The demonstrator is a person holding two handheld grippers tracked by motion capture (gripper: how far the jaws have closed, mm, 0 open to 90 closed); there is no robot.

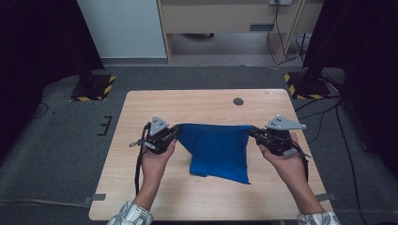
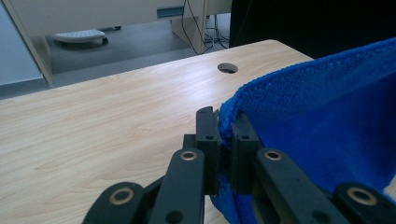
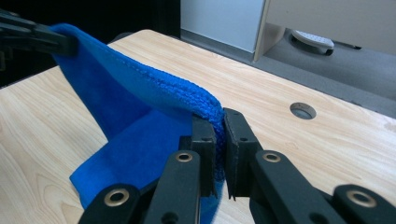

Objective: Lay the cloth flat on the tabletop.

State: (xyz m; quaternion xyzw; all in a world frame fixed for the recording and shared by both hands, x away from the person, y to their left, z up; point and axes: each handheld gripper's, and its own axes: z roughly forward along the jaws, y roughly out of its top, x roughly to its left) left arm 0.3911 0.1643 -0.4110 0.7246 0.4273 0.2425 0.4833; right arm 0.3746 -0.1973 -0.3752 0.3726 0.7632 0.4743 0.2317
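Note:
A blue cloth (image 1: 218, 149) hangs stretched between both grippers above the middle of the wooden table (image 1: 141, 112), its lower part draped onto the tabletop. My left gripper (image 1: 177, 131) is shut on the cloth's left top corner; in the left gripper view the blue cloth (image 2: 327, 121) is pinched between the jaws of the left gripper (image 2: 225, 135). My right gripper (image 1: 252, 131) is shut on the right top corner; in the right gripper view the cloth (image 3: 140, 112) runs from my right gripper (image 3: 219, 135) to the other gripper at the far left.
A round cable hole (image 1: 238, 101) sits near the table's far edge. Black stands with yellow-black striped bases (image 1: 94, 86) flank the table on the grey carpet. A cabinet and cables (image 1: 277, 33) lie beyond.

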